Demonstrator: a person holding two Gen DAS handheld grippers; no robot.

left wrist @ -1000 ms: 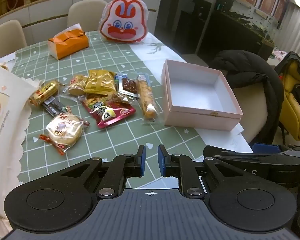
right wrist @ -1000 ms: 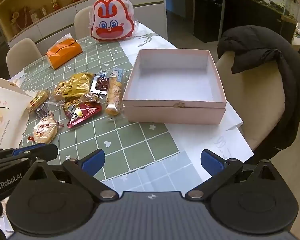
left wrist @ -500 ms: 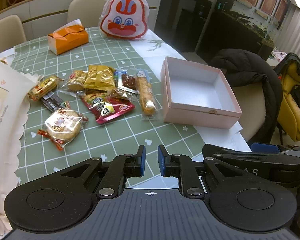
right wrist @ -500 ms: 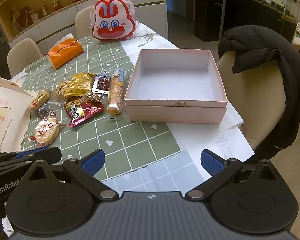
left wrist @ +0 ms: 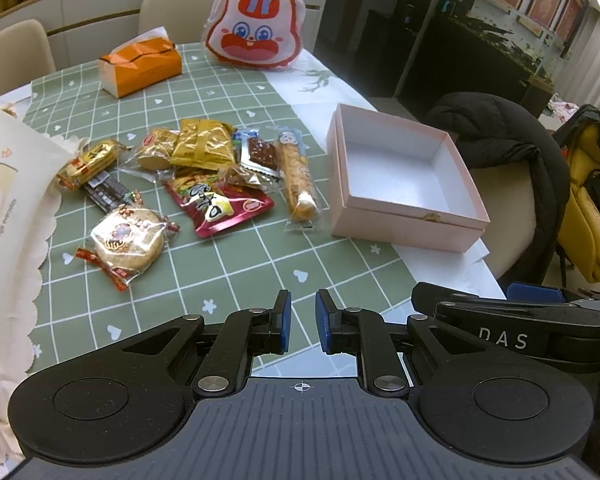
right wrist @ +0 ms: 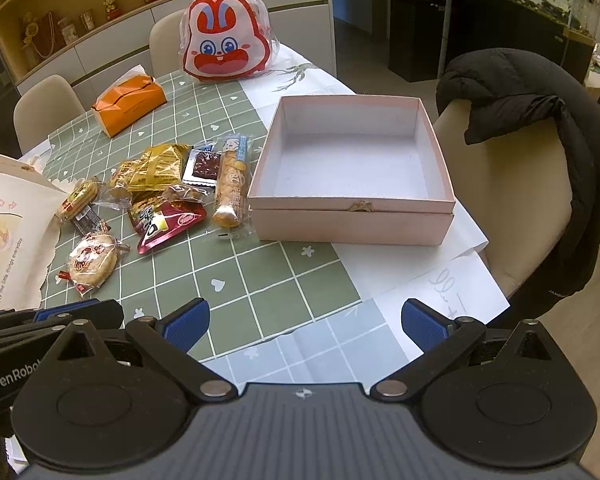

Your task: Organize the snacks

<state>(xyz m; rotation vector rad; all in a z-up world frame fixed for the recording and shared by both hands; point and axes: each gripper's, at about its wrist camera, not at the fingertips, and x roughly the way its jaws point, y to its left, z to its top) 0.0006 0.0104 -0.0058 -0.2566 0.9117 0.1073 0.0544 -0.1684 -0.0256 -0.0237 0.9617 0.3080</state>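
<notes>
Left gripper [left wrist: 301, 322]: jaws nearly closed, holding nothing. Right gripper [right wrist: 305, 322]: jaws spread wide, nothing held. Pink box [right wrist: 354, 222] (lidless) beside wrapped snacks [right wrist: 156, 196] on green checked tablecloth [right wrist: 260, 276].

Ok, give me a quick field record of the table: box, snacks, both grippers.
box: open pink cardboard box, empty, on the table's right side
snacks: wrapped packets heaped left of the box on the green checked tablecloth
nearest to box: long biscuit stick packet, beside its left wall
round cracker packet: at the heap's near-left edge
left gripper: nearly shut, holding nothing
right gripper: open, holding nothing
</notes>
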